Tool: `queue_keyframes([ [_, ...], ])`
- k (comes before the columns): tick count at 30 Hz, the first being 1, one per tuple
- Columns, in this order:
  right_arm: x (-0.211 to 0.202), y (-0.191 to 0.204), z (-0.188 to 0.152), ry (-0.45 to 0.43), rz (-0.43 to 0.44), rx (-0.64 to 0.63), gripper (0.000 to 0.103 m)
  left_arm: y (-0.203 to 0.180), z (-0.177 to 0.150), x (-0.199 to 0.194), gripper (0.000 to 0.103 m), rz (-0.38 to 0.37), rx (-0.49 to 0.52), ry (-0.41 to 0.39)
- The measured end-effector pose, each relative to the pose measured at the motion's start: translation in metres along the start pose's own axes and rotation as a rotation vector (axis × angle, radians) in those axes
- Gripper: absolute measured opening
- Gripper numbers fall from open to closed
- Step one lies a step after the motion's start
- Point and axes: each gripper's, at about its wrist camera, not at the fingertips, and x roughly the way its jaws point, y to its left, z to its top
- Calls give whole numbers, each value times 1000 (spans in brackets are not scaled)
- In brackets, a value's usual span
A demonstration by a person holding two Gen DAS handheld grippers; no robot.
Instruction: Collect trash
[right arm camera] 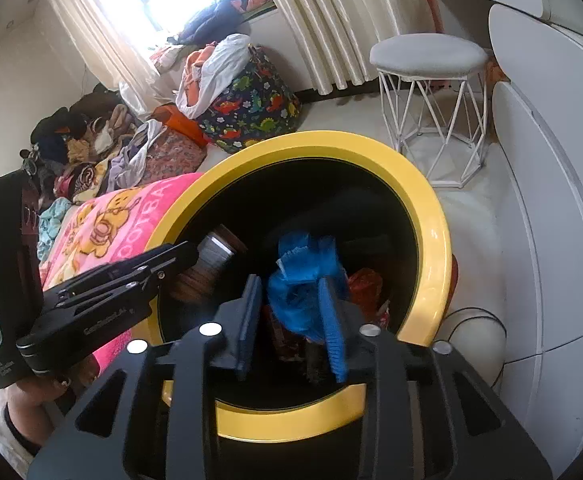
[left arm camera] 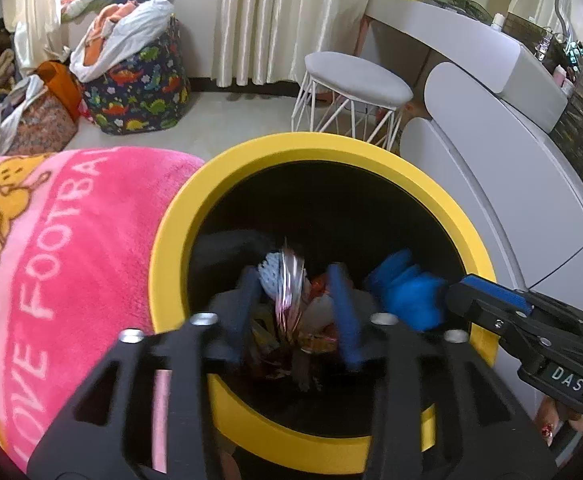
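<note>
Left wrist: left gripper (left arm camera: 297, 312) over yellow bin (left arm camera: 251, 160), fingers wide apart, shiny wrapper (left arm camera: 289, 292) loose between them, blurred. Pink blanket (left arm camera: 63, 240) beside bin.

Right wrist: right gripper (right arm camera: 293, 320) over bin (right arm camera: 423, 208), fingers spread, blue bag (right arm camera: 303, 280) between; grip cannot tell.

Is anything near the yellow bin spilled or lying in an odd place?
Nothing looks spilled around the yellow bin. The trash lies inside it. Farther back, clothes overflow the dinosaur bag and lie heaped on the floor.
</note>
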Motion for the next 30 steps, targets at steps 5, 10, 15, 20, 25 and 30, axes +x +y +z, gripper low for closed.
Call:
queue_keyframes([
  [5, -7, -1, 0, -17, -40, -4, 52, 4, 1, -14, 74, 38, -13, -25],
  [10, -18, 5, -1, -49, -98, -25, 64, 10, -2, -36, 92, 76, -27, -61],
  [15, -35, 20, -5, -105, -139, -75, 78, 21, -7, -61, 92, 96, -62, -97],
  [20, -52, 36, -11, -173, -158, -122, 91, 34, -21, -88, 92, 139, -87, -137],
  [25, -64, 58, -18, -238, -157, -184, 96, 49, -35, -110, 92, 168, -127, -169],
  [30, -74, 77, -27, -288, -149, -255, 97, 64, -50, -132, 92, 207, -156, -211],
])
